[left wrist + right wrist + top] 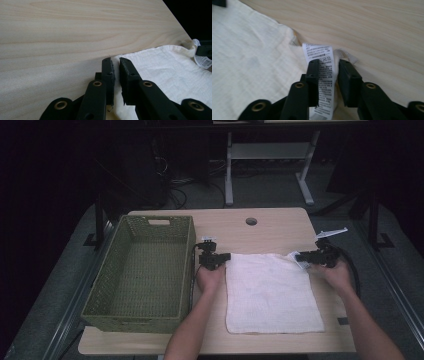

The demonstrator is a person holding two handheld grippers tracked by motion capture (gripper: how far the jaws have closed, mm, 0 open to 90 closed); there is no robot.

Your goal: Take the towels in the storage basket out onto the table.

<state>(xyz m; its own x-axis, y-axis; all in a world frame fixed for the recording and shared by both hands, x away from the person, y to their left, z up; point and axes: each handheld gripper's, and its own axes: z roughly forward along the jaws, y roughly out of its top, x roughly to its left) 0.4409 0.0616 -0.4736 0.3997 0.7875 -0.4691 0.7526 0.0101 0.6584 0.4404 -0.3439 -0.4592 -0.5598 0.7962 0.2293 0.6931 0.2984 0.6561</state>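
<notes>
- A white towel (270,292) lies flat at centre right of the high view, on a pale wooden table (280,222), its two far corners each met by a hand-held gripper.
- The left gripper (214,259) sits at the towel's upper left corner, just right of a green basket (145,270) that takes up the left of the frame.
- In the left gripper view, the left gripper (115,62) shows its jaws nearly together, a thin slit between the pads, poised over the towel (170,67) edge at lower centre; whether cloth is pinched there cannot be told.
- The right gripper (305,257) rests at the towel's upper right corner, the hand (336,274) behind it toward the right edge of the frame.
- In the right gripper view, the right gripper (327,65) stands with a clear gap between its jaws; a printed care label (322,75) runs up through that gap, lying against the left jaw and free of the right one, so nothing is clamped.
- The towel (249,55) fills the left of that view, its corner just ahead of the jaws.
- The basket stands empty, touching neither towel nor gripper.
</notes>
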